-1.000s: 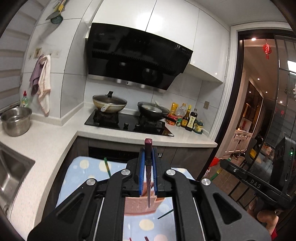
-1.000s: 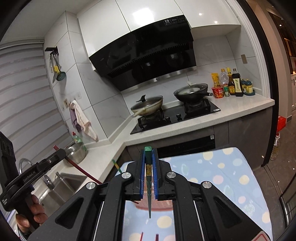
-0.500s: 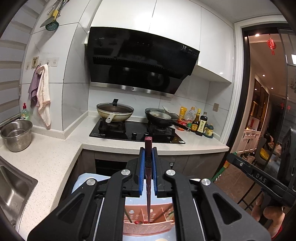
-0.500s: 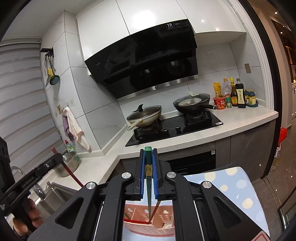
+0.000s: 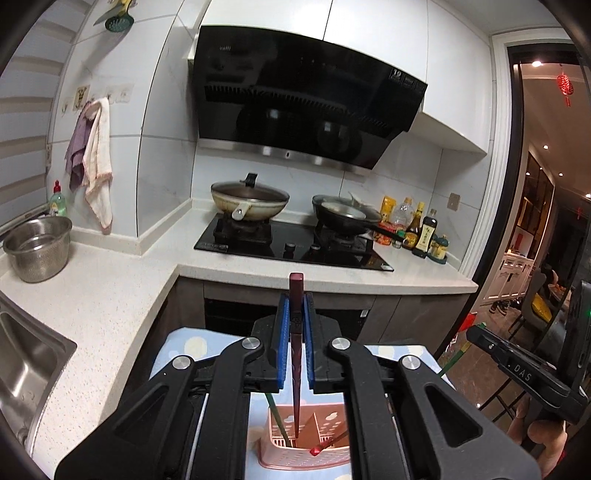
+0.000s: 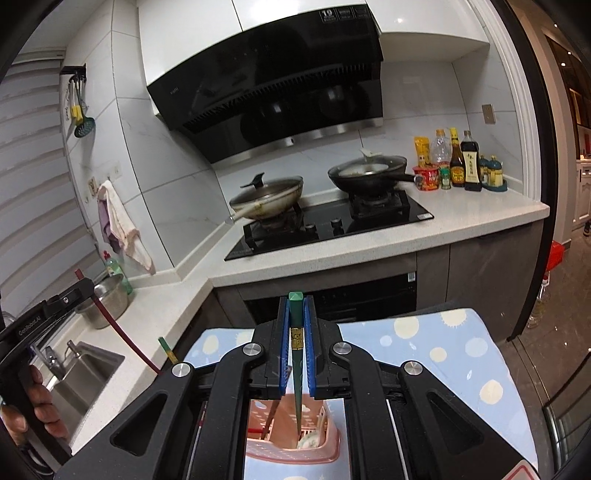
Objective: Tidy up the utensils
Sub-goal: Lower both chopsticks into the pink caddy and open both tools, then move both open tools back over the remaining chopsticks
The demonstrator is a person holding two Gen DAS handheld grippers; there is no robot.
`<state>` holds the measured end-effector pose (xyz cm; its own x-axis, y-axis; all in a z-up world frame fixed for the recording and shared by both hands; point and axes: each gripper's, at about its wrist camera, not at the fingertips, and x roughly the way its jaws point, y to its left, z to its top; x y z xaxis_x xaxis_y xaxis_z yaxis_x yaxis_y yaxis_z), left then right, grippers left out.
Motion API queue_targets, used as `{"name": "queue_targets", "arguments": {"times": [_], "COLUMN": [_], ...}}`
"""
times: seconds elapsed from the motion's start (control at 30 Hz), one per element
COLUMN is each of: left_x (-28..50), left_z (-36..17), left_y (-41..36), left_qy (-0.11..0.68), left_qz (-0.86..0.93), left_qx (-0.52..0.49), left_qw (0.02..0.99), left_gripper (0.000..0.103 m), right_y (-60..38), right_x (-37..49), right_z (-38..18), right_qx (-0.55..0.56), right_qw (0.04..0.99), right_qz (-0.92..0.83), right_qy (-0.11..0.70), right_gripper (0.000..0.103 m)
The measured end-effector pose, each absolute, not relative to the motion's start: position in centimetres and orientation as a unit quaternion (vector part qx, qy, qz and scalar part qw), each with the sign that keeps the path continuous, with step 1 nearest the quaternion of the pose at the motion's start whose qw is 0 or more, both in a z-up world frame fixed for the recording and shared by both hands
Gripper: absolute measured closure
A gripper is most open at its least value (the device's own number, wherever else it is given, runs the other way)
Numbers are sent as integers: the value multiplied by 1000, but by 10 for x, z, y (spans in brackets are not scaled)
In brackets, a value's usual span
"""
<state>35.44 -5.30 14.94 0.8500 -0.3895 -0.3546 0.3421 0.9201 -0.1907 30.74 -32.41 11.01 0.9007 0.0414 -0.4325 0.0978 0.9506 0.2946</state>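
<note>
We read "vatti" on range hood (image 5: 295, 99), faint, at its 9 o'clock end; "19" on sticker (image 6: 327, 14) at hood's 12 o'clock edge. "DAS" stood on right gripper (image 5: 524, 376); "GenRobot.AI" on left gripper (image 6: 33, 326).

pink basket (image 5: 295, 448) base cut off below, bottle labels (image 6: 469, 162) too small

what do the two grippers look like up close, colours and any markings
Both the left gripper and right gripper are matte black linkages with silver pivot bolts and blue finger pads. White lettering marks their bodies: "DAS" on one, "GenRobot.AI" on the other.
</note>
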Motion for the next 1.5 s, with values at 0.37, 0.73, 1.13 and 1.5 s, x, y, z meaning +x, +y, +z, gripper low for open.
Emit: {"name": "queue_targets", "arguments": {"times": [0.37,0.73,1.13,1.5], "left_x": [363,353,314,244], "left_z": [123,116,115,62], "left_y": [-55,-48,-36,-25], "left_qy": [224,230,238,297], "left_qz": [-176,-163,-160,-161], "left_qx": [-70,-67,-66,-59], "left_qw": [956,957,956,939], "left_gripper": [61,47,47,47], "right_y": [-327,-324,-312,-285], "right_x": [318,303,258,174], "right_z": [87,92,97,55], "right_qx": [166,161,146,120], "right_qw": [954,957,958,945], "right_qz": [-21,-20,-14,-8], "right_qy": [248,239,246,303], "right_gripper": [88,81,80,80]}}
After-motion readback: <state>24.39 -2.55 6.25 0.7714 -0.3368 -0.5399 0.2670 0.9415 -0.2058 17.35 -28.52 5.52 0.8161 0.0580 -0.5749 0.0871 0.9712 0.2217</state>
